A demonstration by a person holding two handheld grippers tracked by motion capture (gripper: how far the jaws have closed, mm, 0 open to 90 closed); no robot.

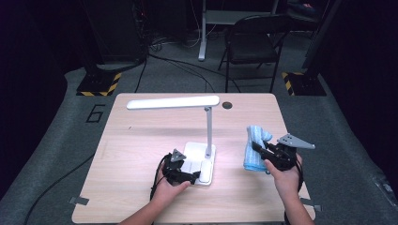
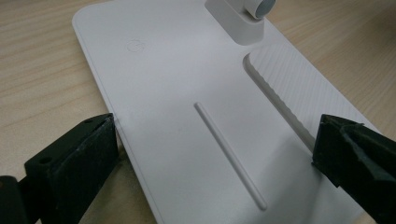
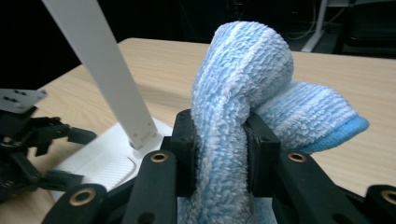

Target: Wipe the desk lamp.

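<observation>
A white desk lamp stands mid-table, with a flat base (image 1: 199, 164), an upright stem (image 1: 208, 131) and a long head (image 1: 173, 102). My left gripper (image 1: 187, 176) is open at the base's near left corner. In the left gripper view the lamp base (image 2: 187, 93) lies between the jaws of this gripper (image 2: 215, 158). One jaw tip is at the base's left edge and the other over its ribbed right side. My right gripper (image 1: 263, 151) is shut on a folded blue cloth (image 1: 256, 140), which is pinched and bulges above the right gripper (image 3: 219, 154). The cloth (image 3: 243, 70) is to the right of the lamp.
The light wooden table (image 1: 141, 140) has a round cable hole (image 1: 227, 105) at its back edge. A folding chair (image 1: 253, 44) and a stand base with yellow-black stripes (image 1: 99, 84) are on the floor behind it. In the right gripper view, the left gripper (image 3: 28, 140) is beyond the lamp stem (image 3: 102, 79).
</observation>
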